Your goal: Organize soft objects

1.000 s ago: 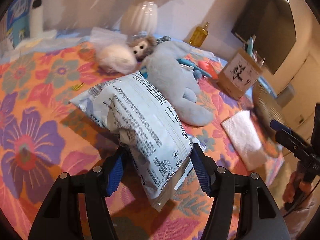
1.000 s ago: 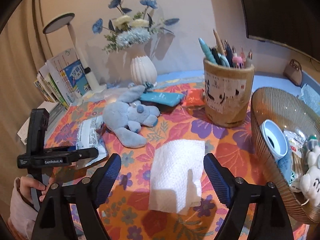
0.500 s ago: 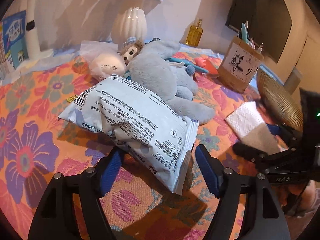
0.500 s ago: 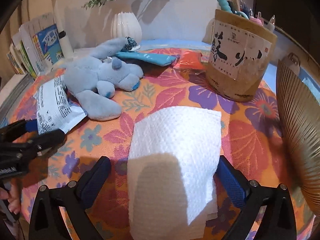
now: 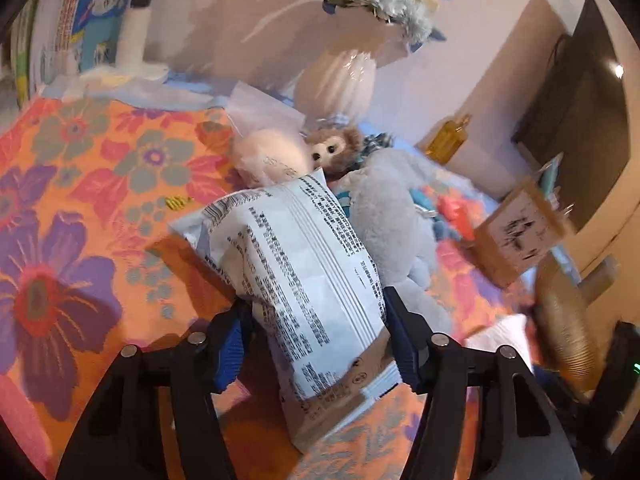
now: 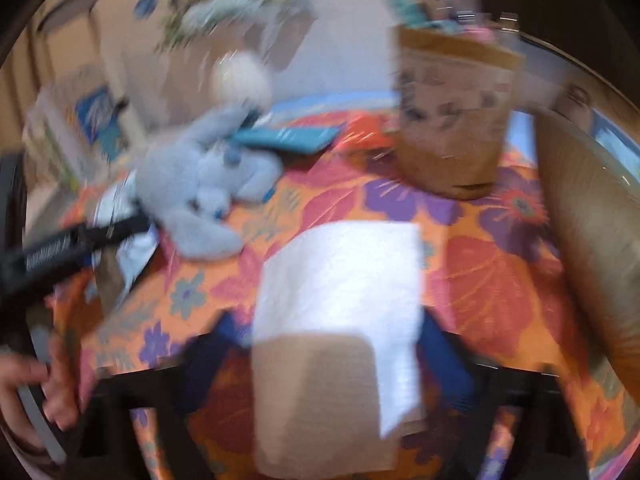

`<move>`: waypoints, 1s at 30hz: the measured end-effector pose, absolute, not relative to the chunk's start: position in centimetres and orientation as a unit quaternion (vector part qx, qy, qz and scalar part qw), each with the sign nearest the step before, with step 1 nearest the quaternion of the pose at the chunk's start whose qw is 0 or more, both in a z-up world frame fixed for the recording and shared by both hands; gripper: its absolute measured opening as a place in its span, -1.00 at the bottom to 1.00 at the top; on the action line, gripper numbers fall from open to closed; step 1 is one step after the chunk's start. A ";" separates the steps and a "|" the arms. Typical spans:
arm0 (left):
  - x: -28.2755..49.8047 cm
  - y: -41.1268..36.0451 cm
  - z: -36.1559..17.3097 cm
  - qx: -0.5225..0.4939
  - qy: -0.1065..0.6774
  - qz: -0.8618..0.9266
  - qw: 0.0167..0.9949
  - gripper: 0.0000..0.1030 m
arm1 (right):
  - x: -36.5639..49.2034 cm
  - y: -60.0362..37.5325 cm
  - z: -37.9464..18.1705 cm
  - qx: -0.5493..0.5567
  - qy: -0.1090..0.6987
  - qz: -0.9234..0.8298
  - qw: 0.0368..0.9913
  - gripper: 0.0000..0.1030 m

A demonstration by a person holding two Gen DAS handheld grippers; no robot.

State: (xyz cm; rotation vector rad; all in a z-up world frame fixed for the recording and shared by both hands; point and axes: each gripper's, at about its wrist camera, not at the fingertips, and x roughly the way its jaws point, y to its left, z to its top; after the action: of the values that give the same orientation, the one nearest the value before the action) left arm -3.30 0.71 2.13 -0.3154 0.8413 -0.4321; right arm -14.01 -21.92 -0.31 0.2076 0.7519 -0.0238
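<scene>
A white printed packet [image 5: 304, 248] stands tilted between the blue pads of my left gripper [image 5: 316, 336], whose jaws are closing and press on both its sides. In the blurred right wrist view a folded stack of white paper towels [image 6: 344, 272] lies on the flowered cloth. My right gripper [image 6: 332, 336] is closing, its pads at the stack's two edges. Behind the packet lies a grey plush animal [image 5: 392, 216], seen too as the plush [image 6: 200, 188]. A small brown monkey toy [image 5: 336, 148] and a bagged white puff [image 5: 268, 156] sit farther back.
A ribbed golden basket [image 6: 592, 240] stands at the right, a brown pen holder [image 6: 452, 112] behind the towels. A teal pouch [image 6: 288, 138] and an orange packet [image 6: 372, 128] lie near the plush. A white vase [image 5: 340, 80] and books line the back. A hand [image 6: 32, 384] holds the left gripper's handle.
The left jaws narrowed onto the packet, which now stands steeper with its near end raised. The right jaws drew in from wide apart to the towel's edges; that view went blurry.
</scene>
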 end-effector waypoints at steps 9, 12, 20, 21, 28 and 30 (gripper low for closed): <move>-4.3 1.7 2.0 -0.159 0.409 -0.219 0.871 0.13 | -15.6 -25.8 -0.4 0.229 0.328 0.048 0.915 -0.66; -5.1 2.0 2.0 -0.158 0.414 -0.222 0.869 0.13 | -16.0 -25.7 0.3 0.231 0.319 0.064 0.917 -0.66; -6.2 3.2 3.2 -0.156 0.454 -0.197 0.855 0.13 | -18.0 -25.5 2.4 0.246 0.295 0.101 0.918 -0.66; -6.3 3.3 3.4 -0.154 0.456 -0.196 0.854 0.13 | -18.3 -25.4 2.9 0.249 0.292 0.107 0.917 -0.66; -6.9 1.6 5.2 -0.141 0.453 -0.201 0.857 0.13 | -19.6 -25.3 4.5 0.250 0.289 0.120 0.916 -0.66; -7.0 0.6 5.8 -0.132 0.450 -0.208 0.858 0.13 | -20.0 -25.7 4.9 0.251 0.283 0.121 0.918 -0.66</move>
State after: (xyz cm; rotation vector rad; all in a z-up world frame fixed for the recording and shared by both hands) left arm -7.05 0.58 5.82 -0.2768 0.9461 -0.4372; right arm -20.01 -25.72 4.91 0.5157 0.5812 0.2492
